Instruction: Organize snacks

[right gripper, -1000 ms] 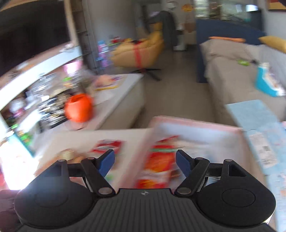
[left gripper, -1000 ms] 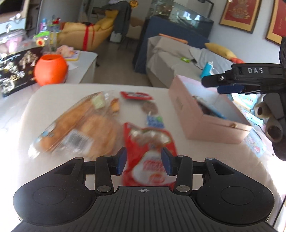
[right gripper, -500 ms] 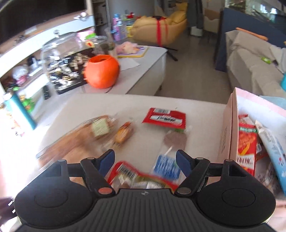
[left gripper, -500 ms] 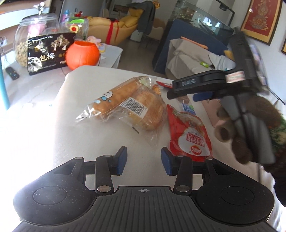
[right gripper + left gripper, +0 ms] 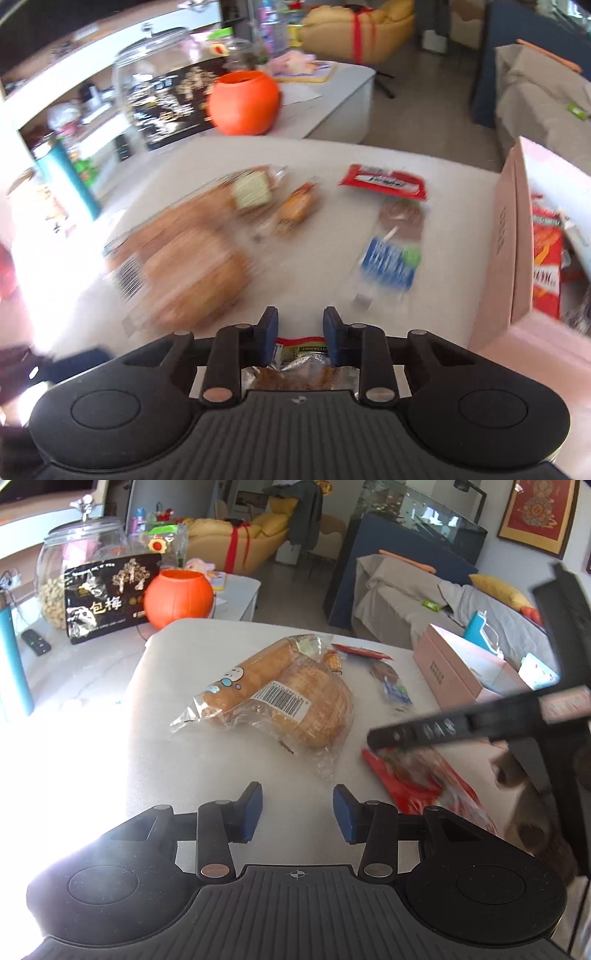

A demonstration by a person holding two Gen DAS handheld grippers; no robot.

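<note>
Snacks lie on a white table (image 5: 184,709). A clear bag of bread rolls (image 5: 280,698) lies in the middle. A red snack bag (image 5: 417,782) lies to its right, under my right gripper (image 5: 424,734). In the right wrist view my right gripper (image 5: 300,334) has its jaws narrowed on the top edge of that red bag (image 5: 301,345). My left gripper (image 5: 297,810) is open and empty, just in front of the bread. A pink box (image 5: 458,672) with snacks inside stands at the right; it also shows in the right wrist view (image 5: 513,240).
A small red packet (image 5: 384,181), a blue-labelled clear packet (image 5: 391,254) and a small orange snack (image 5: 299,205) lie between bread and box. An orange pumpkin bucket (image 5: 179,598), a black snack bag (image 5: 110,594) and a glass jar (image 5: 74,554) stand on the side counter behind.
My right gripper came down from the box side onto the red snack bag and narrowed its jaws on its top edge. My left gripper drew back and left, still open.
</note>
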